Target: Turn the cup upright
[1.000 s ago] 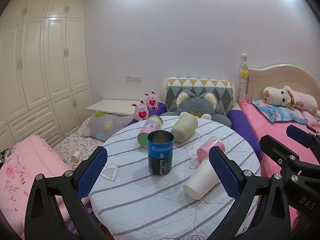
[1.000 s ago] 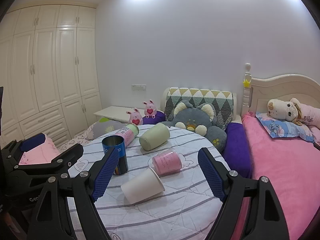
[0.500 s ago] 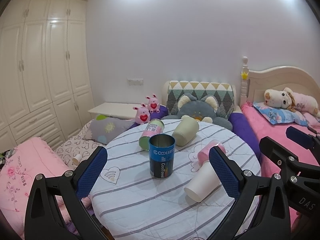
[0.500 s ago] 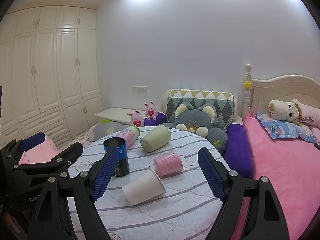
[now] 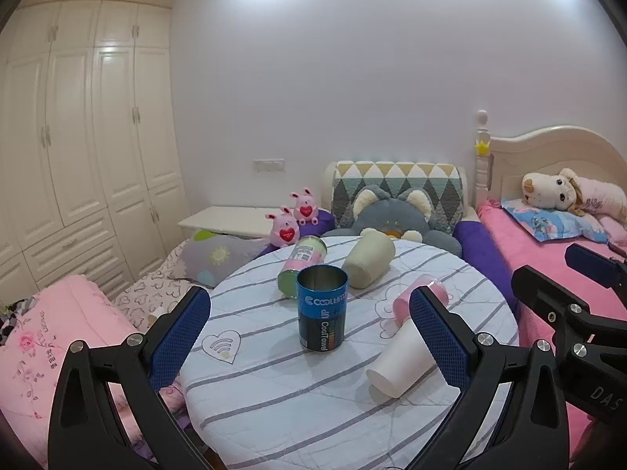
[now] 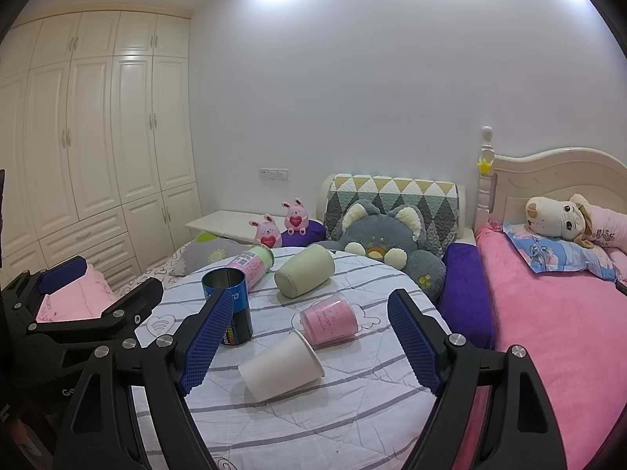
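Note:
A round table (image 5: 274, 391) with a striped white cloth holds several cups. A blue metal cup (image 5: 322, 307) (image 6: 228, 309) stands upright near the middle. A white paper cup (image 5: 399, 360) (image 6: 280, 364), a pink cup (image 5: 419, 299) (image 6: 329, 319), a pale green cup (image 5: 368, 259) (image 6: 305, 276) and a pink-and-green can (image 5: 301, 262) (image 6: 252, 266) lie on their sides. My left gripper (image 5: 309, 340) is open and empty, short of the blue cup. My right gripper (image 6: 305, 350) is open and empty, with the white cup between its fingers in view.
A grey plush cat (image 5: 392, 215) and a patterned cushion (image 5: 395, 180) sit behind the table. A pink bed (image 6: 556, 333) with a plush dog (image 6: 564, 215) lies to the right. White wardrobes (image 5: 78, 137) line the left wall. Pink bedding (image 5: 43, 329) lies at the left.
Both views have shifted slightly downward in frame, as both grippers drew back or tilted up a little. The cups have not moved. Both grippers stayed open.

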The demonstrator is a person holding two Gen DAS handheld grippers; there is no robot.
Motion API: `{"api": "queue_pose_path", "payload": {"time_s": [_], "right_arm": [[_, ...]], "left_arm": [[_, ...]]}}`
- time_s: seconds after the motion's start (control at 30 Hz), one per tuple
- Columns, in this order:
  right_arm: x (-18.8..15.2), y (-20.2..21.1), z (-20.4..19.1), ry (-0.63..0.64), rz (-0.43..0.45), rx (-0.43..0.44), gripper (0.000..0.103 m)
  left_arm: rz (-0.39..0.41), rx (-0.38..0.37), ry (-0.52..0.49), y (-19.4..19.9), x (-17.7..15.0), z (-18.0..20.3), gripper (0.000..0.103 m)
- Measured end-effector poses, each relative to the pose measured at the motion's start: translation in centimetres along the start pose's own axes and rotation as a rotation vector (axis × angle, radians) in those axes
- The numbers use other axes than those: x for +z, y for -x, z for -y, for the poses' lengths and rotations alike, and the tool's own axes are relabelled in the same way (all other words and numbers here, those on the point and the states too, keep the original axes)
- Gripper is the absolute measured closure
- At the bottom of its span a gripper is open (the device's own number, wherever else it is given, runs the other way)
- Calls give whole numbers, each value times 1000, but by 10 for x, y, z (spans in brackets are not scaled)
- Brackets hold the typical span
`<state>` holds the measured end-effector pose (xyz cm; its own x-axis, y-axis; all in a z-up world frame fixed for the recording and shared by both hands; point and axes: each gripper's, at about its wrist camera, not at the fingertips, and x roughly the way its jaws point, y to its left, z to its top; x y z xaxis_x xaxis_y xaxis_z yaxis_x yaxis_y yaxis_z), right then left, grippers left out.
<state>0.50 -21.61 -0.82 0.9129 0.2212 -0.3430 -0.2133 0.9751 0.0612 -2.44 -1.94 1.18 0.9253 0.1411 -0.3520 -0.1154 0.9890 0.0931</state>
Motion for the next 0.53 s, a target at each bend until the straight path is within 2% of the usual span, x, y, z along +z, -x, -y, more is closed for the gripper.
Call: {"api": "queue_pose_path", "payload": {"time_s": [0.53], "right_arm": [[-3, -7, -1, 6, -13, 0, 20]], "left_arm": [[0, -4, 3, -3, -3, -2, 0]]}}
